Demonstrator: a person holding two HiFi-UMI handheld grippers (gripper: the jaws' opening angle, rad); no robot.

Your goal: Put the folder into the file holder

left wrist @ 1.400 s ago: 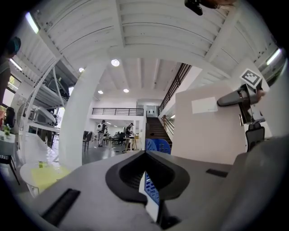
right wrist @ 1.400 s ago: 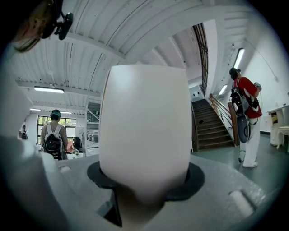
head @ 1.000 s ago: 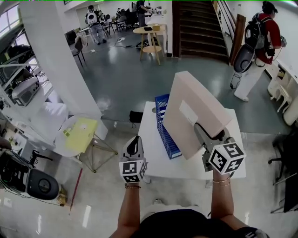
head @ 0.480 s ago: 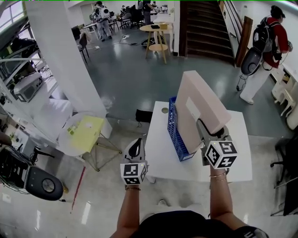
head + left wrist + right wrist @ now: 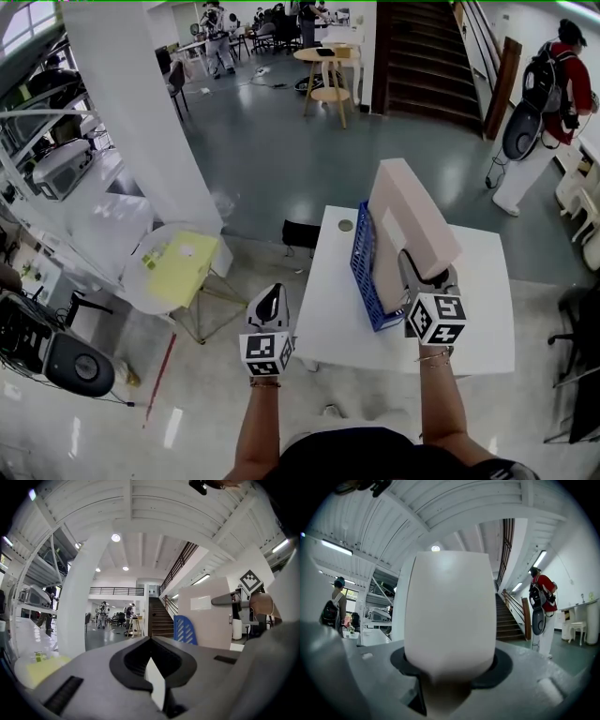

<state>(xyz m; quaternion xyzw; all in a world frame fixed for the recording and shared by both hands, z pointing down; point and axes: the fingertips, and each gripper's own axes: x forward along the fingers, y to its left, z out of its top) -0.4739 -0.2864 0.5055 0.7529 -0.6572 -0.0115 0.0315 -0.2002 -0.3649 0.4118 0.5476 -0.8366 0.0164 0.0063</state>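
My right gripper (image 5: 424, 274) grips the beige folder (image 5: 450, 616), jaws part-open and clamped on its near edge. The folder stands upright, tilted, against the blue file holder (image 5: 362, 267) on the white table (image 5: 328, 323). My left gripper (image 5: 271, 298) has its jaws closed and empty, beside the table.

Thick pale-beige box folder (image 5: 409, 217) with a white label, upright and tilted, clamped between the jaws of the right gripper (image 5: 422, 270); blue slatted plastic file holder (image 5: 363, 269) just left of them.
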